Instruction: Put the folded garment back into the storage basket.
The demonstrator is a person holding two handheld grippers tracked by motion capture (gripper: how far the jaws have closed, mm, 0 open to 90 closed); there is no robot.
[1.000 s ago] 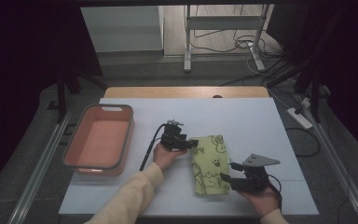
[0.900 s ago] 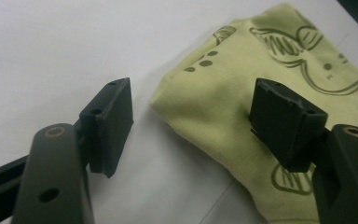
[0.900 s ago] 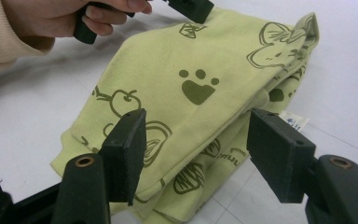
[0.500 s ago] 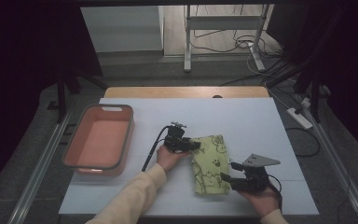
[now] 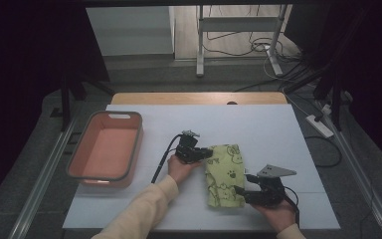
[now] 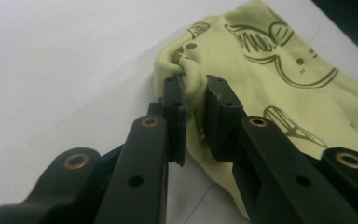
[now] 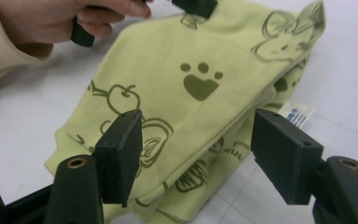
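While my left gripper [image 6: 193, 93], jaws just closing, pinches a corner of the folded green printed cloth [image 5: 225, 175], I'm starting a fold. My right gripper [image 7: 198, 154] gapes around the near edge; next I'd clamp it.

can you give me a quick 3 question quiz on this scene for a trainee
1. True or false: the left gripper pinches a fold of the green cloth.
2. Which stands open around the cloth's near corner, pads apart from it? A) right gripper B) left gripper
3. What sits on the table to the left of the cloth?

Key:
1. True; its jaws have just been closing on the fold.
2. A
3. The pink bin.
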